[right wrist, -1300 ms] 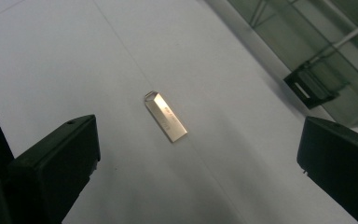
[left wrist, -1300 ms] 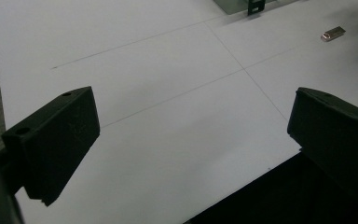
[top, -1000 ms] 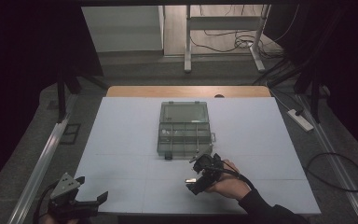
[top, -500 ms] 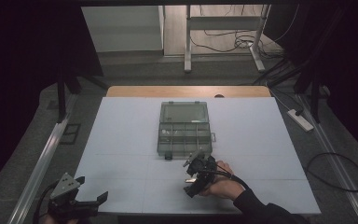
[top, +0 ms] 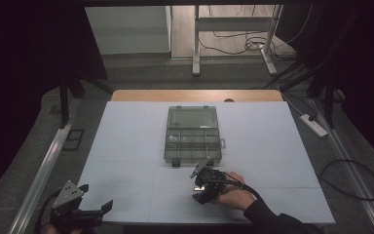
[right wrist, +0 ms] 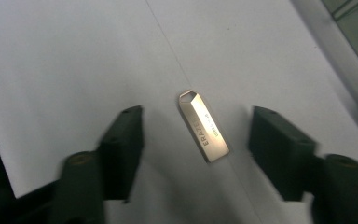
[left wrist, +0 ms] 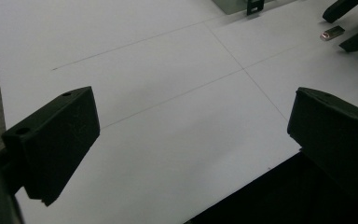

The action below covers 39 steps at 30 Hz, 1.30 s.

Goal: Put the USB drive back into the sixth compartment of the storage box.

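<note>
Your right gripper point(right wrist: 198, 144) has just been closing around the little metal stick point(right wrist: 203, 127) in mid-frame but isn't pinching yet, so grabbing and moving it are left.

— What's that small stick point(right wrist: 203, 126) lying on the table point(top: 126, 141)?
— It's looking like brushed metal, pale gold, catching a soft sheen, with lettering along its face.
— And the table?
— It's showing a matt white top, smooth, crossed by thin seams, with a wood edge at the far end.
— The box point(top: 193, 134)?
— It's looking like smoky clear plastic — glossy on the lid. The black jaws are reading as matt plastic.
</note>
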Each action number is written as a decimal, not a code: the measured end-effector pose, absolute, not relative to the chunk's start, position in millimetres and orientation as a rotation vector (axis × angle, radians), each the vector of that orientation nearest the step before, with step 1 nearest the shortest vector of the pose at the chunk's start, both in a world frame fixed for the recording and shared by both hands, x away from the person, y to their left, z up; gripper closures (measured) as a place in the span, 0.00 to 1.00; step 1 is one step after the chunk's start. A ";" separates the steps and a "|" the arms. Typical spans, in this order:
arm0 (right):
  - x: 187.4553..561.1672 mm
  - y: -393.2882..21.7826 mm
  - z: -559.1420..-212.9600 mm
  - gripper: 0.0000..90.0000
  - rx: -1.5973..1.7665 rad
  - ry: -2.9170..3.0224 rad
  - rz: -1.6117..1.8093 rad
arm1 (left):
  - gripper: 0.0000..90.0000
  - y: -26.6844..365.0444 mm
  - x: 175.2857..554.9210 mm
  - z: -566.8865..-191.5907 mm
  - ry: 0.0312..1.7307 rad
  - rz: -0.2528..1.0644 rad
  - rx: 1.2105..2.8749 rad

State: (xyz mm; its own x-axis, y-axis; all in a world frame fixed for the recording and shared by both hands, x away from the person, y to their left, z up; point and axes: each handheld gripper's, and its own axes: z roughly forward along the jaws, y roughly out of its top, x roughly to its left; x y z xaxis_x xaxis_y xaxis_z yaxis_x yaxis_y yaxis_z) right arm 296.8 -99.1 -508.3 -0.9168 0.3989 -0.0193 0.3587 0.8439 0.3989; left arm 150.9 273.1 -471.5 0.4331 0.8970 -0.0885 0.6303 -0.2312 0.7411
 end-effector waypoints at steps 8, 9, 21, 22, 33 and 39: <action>302.0 -102.1 -504.9 0.88 0.564 2.962 0.608 | 0.02 272.9 150.5 -471.4 1.283 0.474 1.963; 302.0 -102.1 -504.9 0.88 0.564 2.962 0.608 | 0.02 272.9 150.5 -471.4 1.283 0.474 1.963; 303.4 -103.5 -499.9 0.88 0.586 2.947 0.658 | 0.02 273.1 150.6 -471.3 1.284 0.473 1.962; 303.4 -103.8 -498.8 0.88 0.588 2.945 0.670 | 0.02 273.1 150.6 -471.4 1.284 0.473 1.962; 307.3 -108.7 -487.1 0.88 0.639 2.924 0.788 | 0.02 272.8 150.7 -471.5 1.286 0.471 1.960; 309.4 -110.2 -483.2 0.88 0.647 2.912 0.807 | 0.02 272.5 150.8 -471.6 1.286 0.471 1.961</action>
